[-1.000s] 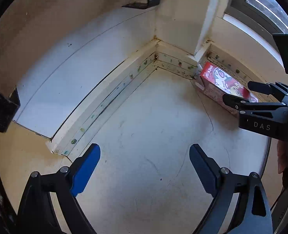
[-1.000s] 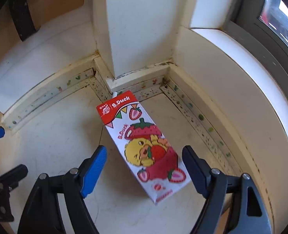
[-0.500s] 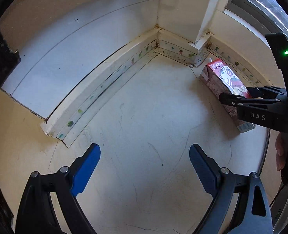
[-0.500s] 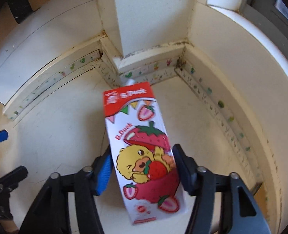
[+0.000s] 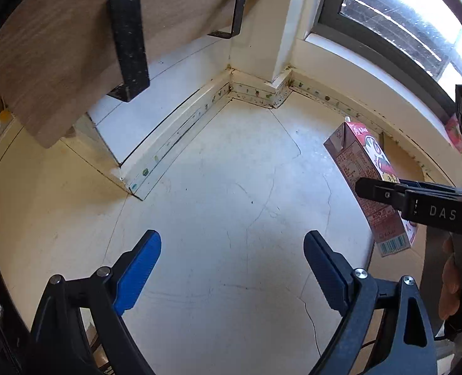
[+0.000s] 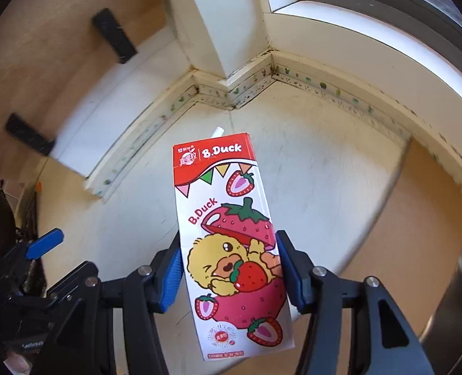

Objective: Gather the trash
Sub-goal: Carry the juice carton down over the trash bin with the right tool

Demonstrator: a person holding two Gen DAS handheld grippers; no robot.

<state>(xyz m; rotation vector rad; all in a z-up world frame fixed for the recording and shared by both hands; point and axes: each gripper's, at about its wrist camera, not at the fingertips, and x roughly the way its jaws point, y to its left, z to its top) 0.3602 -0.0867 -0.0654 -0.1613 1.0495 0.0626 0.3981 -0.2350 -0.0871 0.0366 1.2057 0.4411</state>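
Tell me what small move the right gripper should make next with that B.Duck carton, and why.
Probably carry it away from the corner toward wherever trash goes; no bin shows in either view. The right gripper is shut on the B.Duck carton, which the left wrist view shows off the counter. The left gripper is open, holding nothing.

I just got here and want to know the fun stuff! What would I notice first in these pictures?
First, the bright B.Duck strawberry drink carton, with its yellow cartoon duck, pinched between the blue pads of the right gripper and lifted above the pale floor. Next, the left gripper hangs wide open with nothing in it, and a big window glows in the upper right of its view.
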